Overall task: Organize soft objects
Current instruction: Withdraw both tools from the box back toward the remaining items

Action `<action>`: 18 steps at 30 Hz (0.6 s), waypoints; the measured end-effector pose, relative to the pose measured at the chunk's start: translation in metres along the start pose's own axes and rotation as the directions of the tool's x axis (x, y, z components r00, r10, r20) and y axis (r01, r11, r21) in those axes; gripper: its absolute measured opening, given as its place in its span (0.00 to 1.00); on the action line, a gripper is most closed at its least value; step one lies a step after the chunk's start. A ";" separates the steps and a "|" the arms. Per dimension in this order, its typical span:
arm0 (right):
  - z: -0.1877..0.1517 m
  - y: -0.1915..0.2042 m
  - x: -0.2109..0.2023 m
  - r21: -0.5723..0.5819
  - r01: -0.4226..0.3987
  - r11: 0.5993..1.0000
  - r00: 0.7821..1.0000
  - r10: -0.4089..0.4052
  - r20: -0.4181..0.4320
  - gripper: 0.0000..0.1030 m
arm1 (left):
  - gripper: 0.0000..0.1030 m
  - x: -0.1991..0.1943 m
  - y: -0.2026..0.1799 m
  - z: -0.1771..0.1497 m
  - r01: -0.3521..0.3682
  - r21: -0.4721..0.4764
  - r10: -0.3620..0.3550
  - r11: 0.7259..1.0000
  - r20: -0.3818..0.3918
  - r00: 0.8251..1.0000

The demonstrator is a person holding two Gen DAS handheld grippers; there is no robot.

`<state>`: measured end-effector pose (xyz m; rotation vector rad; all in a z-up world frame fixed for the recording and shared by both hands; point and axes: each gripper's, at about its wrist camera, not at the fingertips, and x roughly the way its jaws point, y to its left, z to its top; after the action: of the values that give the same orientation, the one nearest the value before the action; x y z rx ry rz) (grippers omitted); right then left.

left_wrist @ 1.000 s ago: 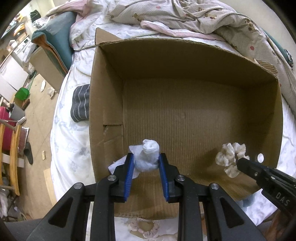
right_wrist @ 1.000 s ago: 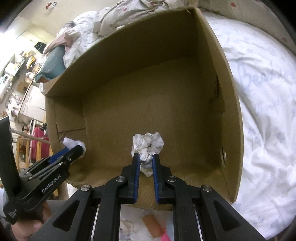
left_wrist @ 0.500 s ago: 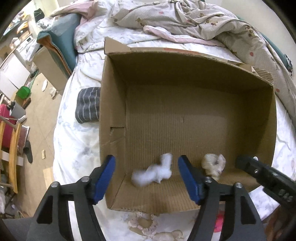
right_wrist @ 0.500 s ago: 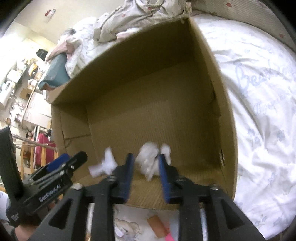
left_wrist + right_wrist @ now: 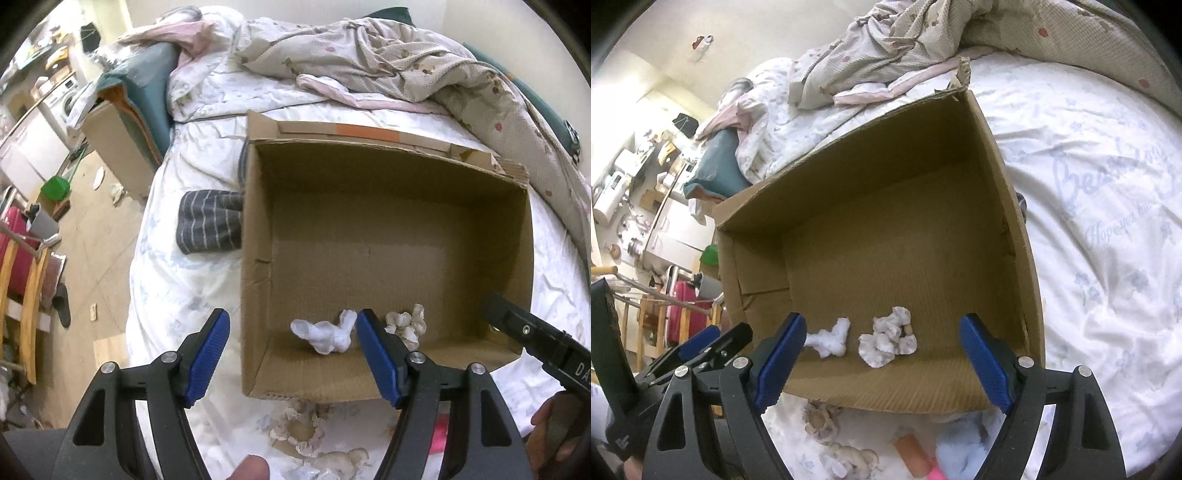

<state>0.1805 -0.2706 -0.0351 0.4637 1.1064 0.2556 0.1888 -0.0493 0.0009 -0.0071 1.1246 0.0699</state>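
The bedsheet point(image 5: 1108, 206) bears script, seemingly "Hope you have"; the right gripper point(image 5: 532, 332) shows "DA".

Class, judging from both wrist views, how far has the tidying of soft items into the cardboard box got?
Done: a white sock and a cream scrunchie lie on the floor of the cardboard box. In hand: nothing; the left tongs and right tongs are both open and empty. Left: a striped grey sock beside the box, and more frilly pieces on the bed in front of it.
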 end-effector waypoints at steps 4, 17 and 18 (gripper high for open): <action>-0.006 0.001 -0.004 -0.017 0.013 1.000 1.000 -0.013 0.012 0.88 | 0.83 -0.009 0.009 -0.005 -0.004 -0.028 0.005 1.000 0.014 1.000; -0.034 0.005 -0.028 -0.050 0.037 0.998 0.999 -0.036 0.016 0.88 | 0.96 -0.041 0.037 -0.033 0.015 -0.046 -0.013 0.999 0.041 0.999; -0.037 0.005 -0.030 -0.052 0.037 0.998 0.999 -0.036 0.017 0.88 | 0.96 -0.044 0.039 -0.038 0.015 -0.047 -0.013 0.999 0.040 0.999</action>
<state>0.1348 -0.2701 -0.0220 0.3977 1.0893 0.2482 0.1332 -0.0143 0.0248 -0.0557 1.0833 0.0842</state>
